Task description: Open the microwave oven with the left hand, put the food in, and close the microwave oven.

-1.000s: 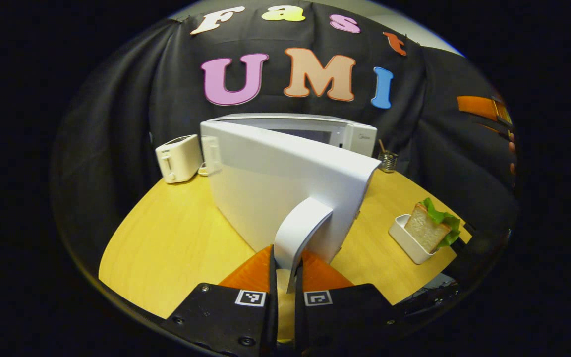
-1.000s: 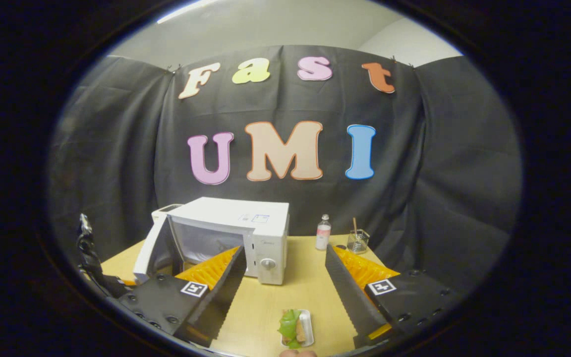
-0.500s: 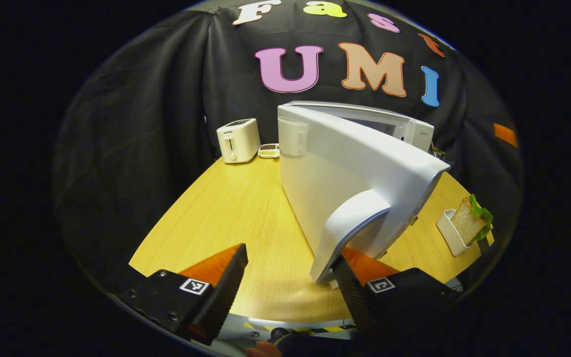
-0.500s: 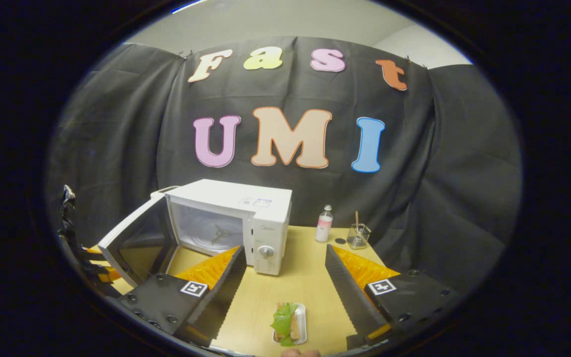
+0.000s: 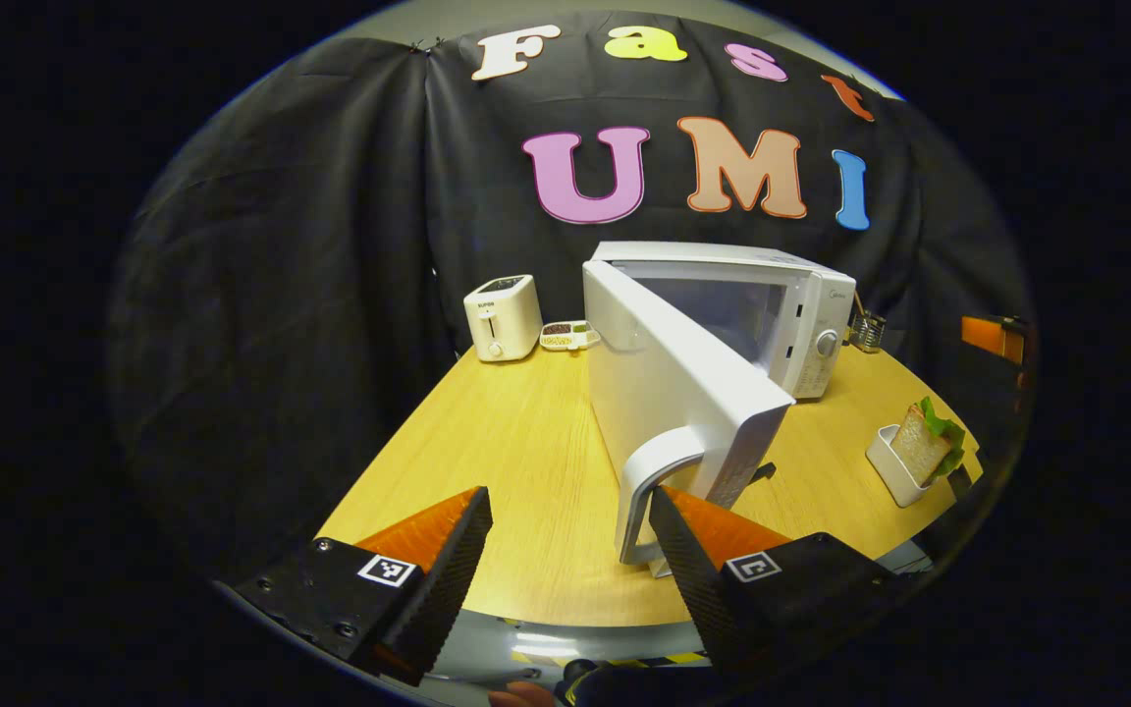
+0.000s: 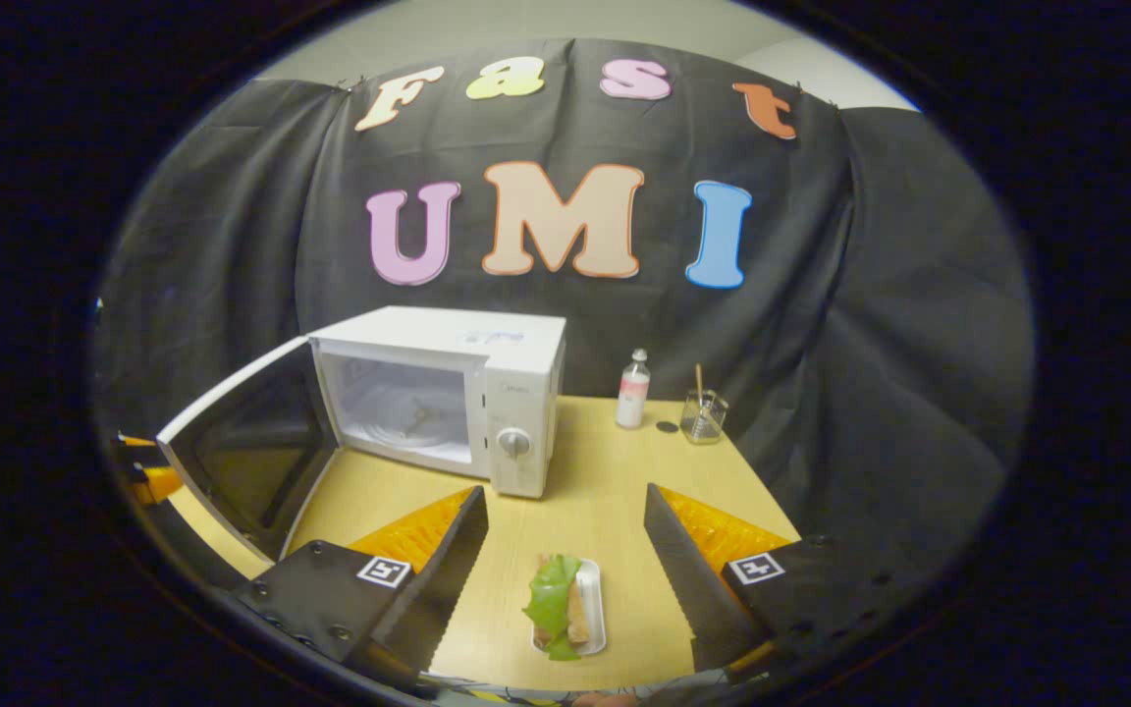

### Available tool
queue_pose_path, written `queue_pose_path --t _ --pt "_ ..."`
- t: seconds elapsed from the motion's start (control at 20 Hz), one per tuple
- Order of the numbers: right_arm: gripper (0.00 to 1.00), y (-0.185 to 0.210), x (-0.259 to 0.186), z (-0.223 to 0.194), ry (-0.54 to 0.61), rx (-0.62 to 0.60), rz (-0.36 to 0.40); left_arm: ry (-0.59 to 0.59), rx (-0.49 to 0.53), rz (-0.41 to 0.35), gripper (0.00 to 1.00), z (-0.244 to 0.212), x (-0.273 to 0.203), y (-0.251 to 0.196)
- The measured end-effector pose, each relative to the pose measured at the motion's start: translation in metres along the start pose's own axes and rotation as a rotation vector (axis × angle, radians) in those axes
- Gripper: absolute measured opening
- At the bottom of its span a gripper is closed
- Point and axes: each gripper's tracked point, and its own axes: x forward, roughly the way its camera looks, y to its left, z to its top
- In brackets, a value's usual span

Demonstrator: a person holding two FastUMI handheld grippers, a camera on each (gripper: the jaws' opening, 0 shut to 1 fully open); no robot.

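Booth w/ black cloth wall behind; pale ceiling strip at top of the right gripper view. Surface = light wood table point(image 6: 615, 491), rounded front edge, lit warm.

Background bits: white toaster point(image 5: 502, 317) upper-left of centre in the left gripper view, a small dish point(image 5: 568, 335) of dark bits just beside it. In the right gripper view, right of centre: small bottle point(image 6: 632, 389), a dark round spot next to it (can't tell what), then a glass jar point(image 6: 702, 415) w/ a stick in it.

Task status, as I read it:
- Step 1 looks done. Microwave point(image 6: 487, 393) door point(image 5: 669, 393) swung wide, handle point(image 5: 646, 491) at its free edge, cavity + turntable visible in the right gripper view, nothing inside.
- Left gripper point(image 5: 570, 550) spread, holding nothing; its right finger sits just beside the door handle at lower centre, touching or not I can't tell.
- Step 2 not begun. Food = sandwich point(image 6: 558, 611) w/ lettuce in a small white tray point(image 6: 597, 619), on the table near the front edge, lower centre of the right gripper view, well apart from the microwave.
- Right gripper point(image 6: 565, 579) spread too, empty, tray framed between its fingers but not gripped.
- Left to do: grab tray, carry into cavity, release, shut door.
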Motion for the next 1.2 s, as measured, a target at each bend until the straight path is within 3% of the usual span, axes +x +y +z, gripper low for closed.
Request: queue_pose_path --t 0.15,0.35,0.6,0.75,0.8,0.95,1.05,1.2 --pt "0.98 0.002 0.008 -0.041 0.083 -0.049 0.01 -0.015 0.026 0.032 0.99 0.007 -0.004 0.015" --pt "0.99 0.003 0.015 -0.097 0.219 -0.018 0.031 -0.063 -0.058 0.052 0.98 0.028 -0.015 0.024" --pt "1.0 0.002 0.016 -0.128 0.297 -0.001 0.03 -0.158 -0.064 0.076 0.98 0.063 -0.029 0.033" --pt "1.0 0.005 0.019 -0.143 0.337 0.003 0.037 -0.216 -0.027 0.052 0.98 0.083 -0.034 0.028" --pt "0.88 0.003 0.021 -0.147 0.342 0.008 0.027 -0.222 -0.015 0.056 0.98 0.085 -0.032 0.029" --pt "0.72 0.005 0.023 -0.15 0.353 0.031 0.03 -0.233 -0.002 0.067 0.98 0.091 -0.032 0.03" --pt "0.69 0.002 0.023 -0.151 0.368 0.016 0.026 -0.244 0.001 0.066 0.98 0.096 -0.032 0.027" --pt "0.46 0.002 0.023 -0.158 0.385 0.013 0.026 -0.264 0.002 0.066 0.98 0.103 -0.034 0.026"
